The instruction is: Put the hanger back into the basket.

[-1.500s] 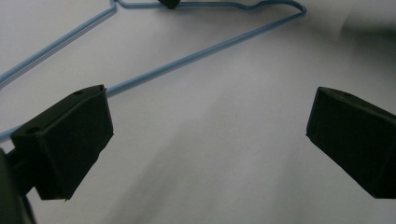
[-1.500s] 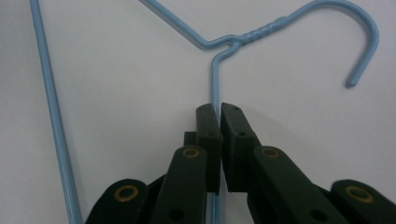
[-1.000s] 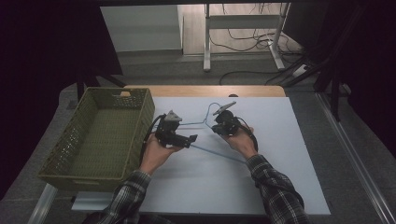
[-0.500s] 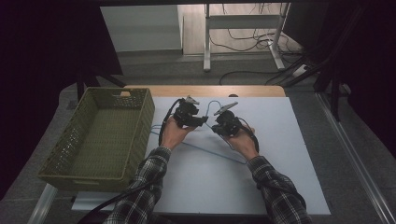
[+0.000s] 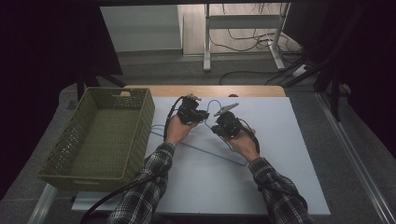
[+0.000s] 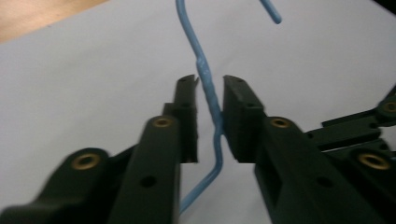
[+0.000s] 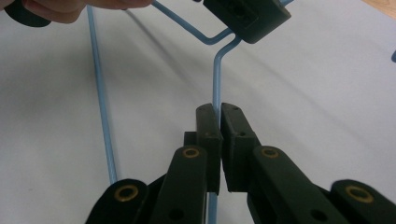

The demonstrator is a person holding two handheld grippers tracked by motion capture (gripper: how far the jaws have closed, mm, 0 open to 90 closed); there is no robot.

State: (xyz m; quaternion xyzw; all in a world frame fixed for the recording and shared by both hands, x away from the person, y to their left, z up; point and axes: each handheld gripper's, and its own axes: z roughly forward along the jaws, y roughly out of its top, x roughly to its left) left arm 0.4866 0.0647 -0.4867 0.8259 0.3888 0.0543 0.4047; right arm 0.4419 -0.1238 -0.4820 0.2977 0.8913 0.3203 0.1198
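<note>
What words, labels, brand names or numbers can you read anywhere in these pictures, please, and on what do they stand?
None: no readable text in any view.
The green basket, the blue wire hanger and the white table cover are plain.
The black left gripper and right gripper show brass rivets but no lettering.
</note>
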